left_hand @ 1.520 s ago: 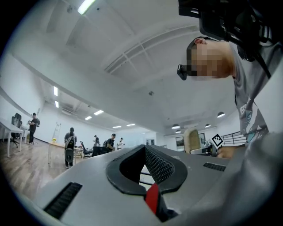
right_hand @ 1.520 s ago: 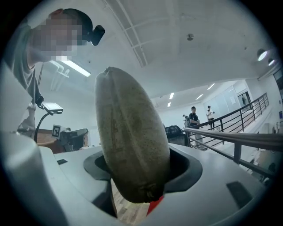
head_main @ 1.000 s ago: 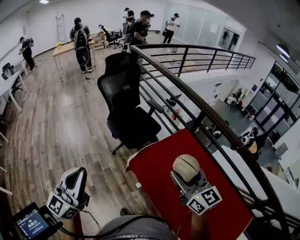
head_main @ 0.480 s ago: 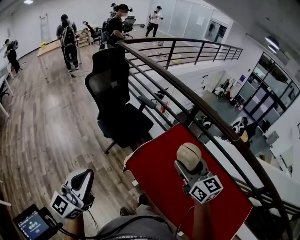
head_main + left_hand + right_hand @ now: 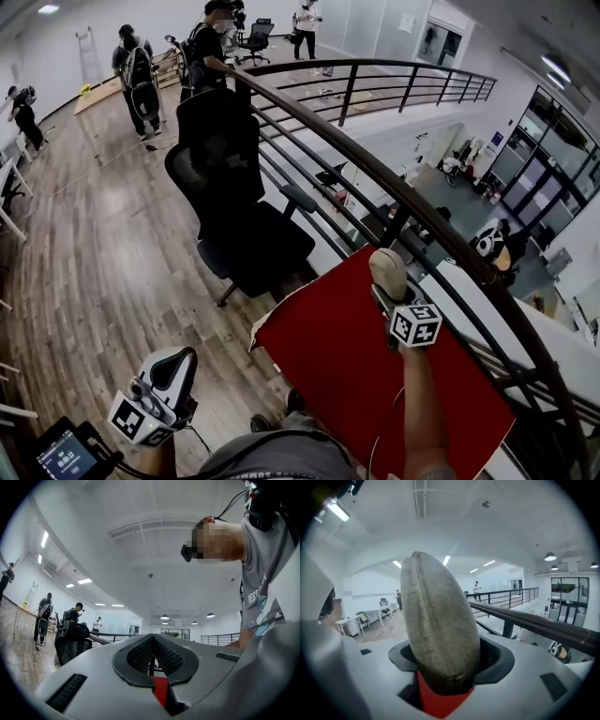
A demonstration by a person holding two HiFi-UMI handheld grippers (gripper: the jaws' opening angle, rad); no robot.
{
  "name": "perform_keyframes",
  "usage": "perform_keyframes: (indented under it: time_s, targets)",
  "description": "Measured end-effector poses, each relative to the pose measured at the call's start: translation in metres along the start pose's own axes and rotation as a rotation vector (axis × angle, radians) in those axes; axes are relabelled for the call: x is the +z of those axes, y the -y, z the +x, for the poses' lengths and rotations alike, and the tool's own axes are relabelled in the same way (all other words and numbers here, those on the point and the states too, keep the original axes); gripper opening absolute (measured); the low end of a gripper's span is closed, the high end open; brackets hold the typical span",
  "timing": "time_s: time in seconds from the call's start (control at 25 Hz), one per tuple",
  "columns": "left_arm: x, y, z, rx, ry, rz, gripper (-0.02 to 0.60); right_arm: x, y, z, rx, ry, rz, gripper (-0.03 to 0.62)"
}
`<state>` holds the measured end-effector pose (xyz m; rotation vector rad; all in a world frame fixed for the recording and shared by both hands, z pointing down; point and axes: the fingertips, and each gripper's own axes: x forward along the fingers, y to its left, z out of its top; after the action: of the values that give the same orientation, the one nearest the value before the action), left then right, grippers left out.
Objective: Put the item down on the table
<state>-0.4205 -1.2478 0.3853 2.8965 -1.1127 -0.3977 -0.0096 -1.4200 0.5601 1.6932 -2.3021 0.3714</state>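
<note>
A beige oval item (image 5: pixel 386 270) with a seam along its length is clamped in my right gripper (image 5: pixel 392 292), which is shut on it and held above the far part of the red table (image 5: pixel 319 361). In the right gripper view the item (image 5: pixel 438 620) stands upright between the jaws of the right gripper (image 5: pixel 441 674) and hides most of what lies ahead. My left gripper (image 5: pixel 174 371) hangs low at the left, off the table and over the wooden floor. In the left gripper view the left gripper (image 5: pixel 153 670) has its jaws closed with nothing between them.
A dark curved railing (image 5: pixel 375 178) runs right behind the red table, with a lower floor beyond it. A black office chair (image 5: pixel 239 211) stands by the table's far left corner. Several people (image 5: pixel 141 70) are at the far end of the room. A small screen (image 5: pixel 64 457) sits at the bottom left.
My right gripper has carried the item farther out and to the right, closer to the railing. The left gripper has drifted slightly lower and to the right.
</note>
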Motion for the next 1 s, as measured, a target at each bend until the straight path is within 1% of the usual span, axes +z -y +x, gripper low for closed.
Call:
perform_keyframes:
  time_s: [0.08,0.16,0.28,0.36,0.48,0.56,0.68,0.8,0.92,1.0]
  targets:
    - [-0.005,-0.004,0.016,0.003,-0.019,-0.001,0.002,-0.023,0.036,0.031,-0.035,-0.083,-0.009,0.281]
    - [-0.018,-0.011,0.025,0.02,-0.056,0.013,0.002,-0.051,0.074,0.06,-0.069,-0.167,-0.005,0.281]
    - [-0.029,-0.019,0.042,0.05,-0.089,-0.005,0.002,-0.099,0.123,0.1,-0.117,-0.295,0.018,0.282]
    - [-0.048,-0.024,0.043,0.062,-0.139,0.002,0.002,-0.133,0.151,0.122,-0.159,-0.384,0.03,0.281]
    - [-0.065,-0.034,0.059,0.086,-0.177,-0.01,0.002,-0.181,0.185,0.154,-0.202,-0.513,0.051,0.281]
    - [-0.081,-0.041,0.064,0.092,-0.217,-0.01,0.002,-0.209,0.202,0.17,-0.217,-0.608,0.053,0.281]
    - [-0.096,-0.046,0.075,0.098,-0.258,-0.016,0.002,-0.238,0.225,0.184,-0.241,-0.743,0.012,0.281]
    - [-0.104,-0.048,0.087,0.104,-0.27,-0.029,0.002,-0.256,0.239,0.192,-0.254,-0.81,-0.026,0.282]
    - [-0.093,-0.046,0.112,0.112,-0.23,-0.06,0.002,-0.267,0.246,0.198,-0.257,-0.82,-0.019,0.281]
    - [-0.098,-0.048,0.107,0.112,-0.246,-0.047,0.002,-0.269,0.249,0.196,-0.267,-0.823,-0.006,0.281]
